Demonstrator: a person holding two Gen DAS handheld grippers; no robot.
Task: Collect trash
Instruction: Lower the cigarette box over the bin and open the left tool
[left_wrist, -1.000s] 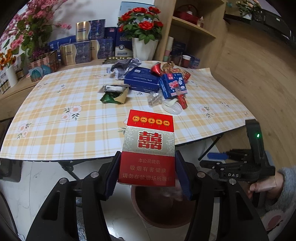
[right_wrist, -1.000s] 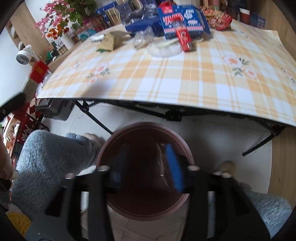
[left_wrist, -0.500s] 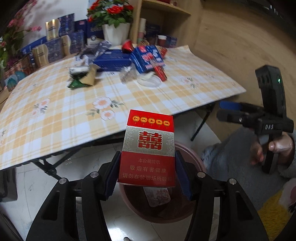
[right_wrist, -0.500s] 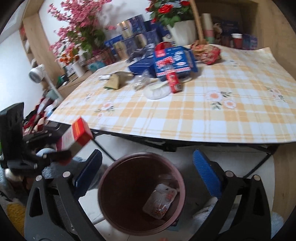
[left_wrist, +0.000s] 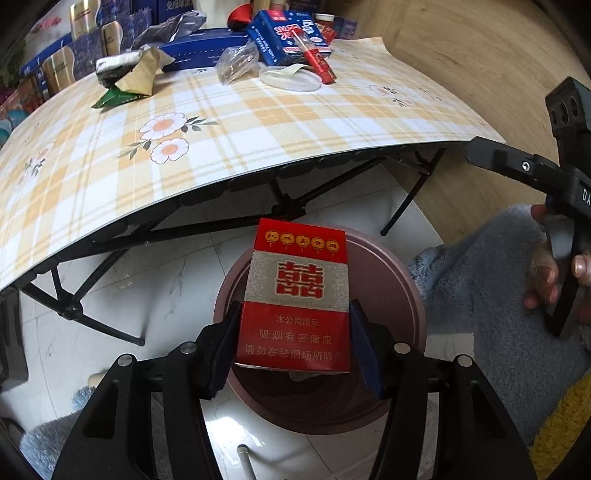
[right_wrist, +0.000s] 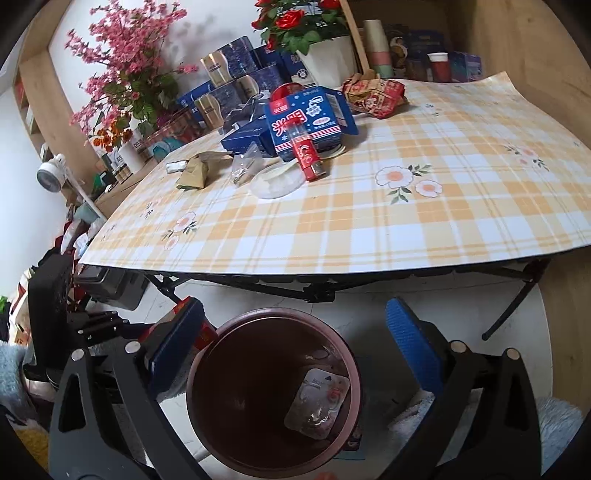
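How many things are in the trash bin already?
1 that shows: a clear plastic blister pack lying at the bottom of the brown bin, toward its right side. In the left wrist view the held red box hides much of the bin, so more may be hidden.

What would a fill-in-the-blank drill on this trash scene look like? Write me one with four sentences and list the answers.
1. The left tool grips a red cigarette ____.
2. That item hangs directly above the brown ____ on the floor.
3. The right tool has its jaws wide ____, with nothing between them.
4. Inside the bin lies one clear plastic ____.

Missing words: pack; bin; open; wrapper.
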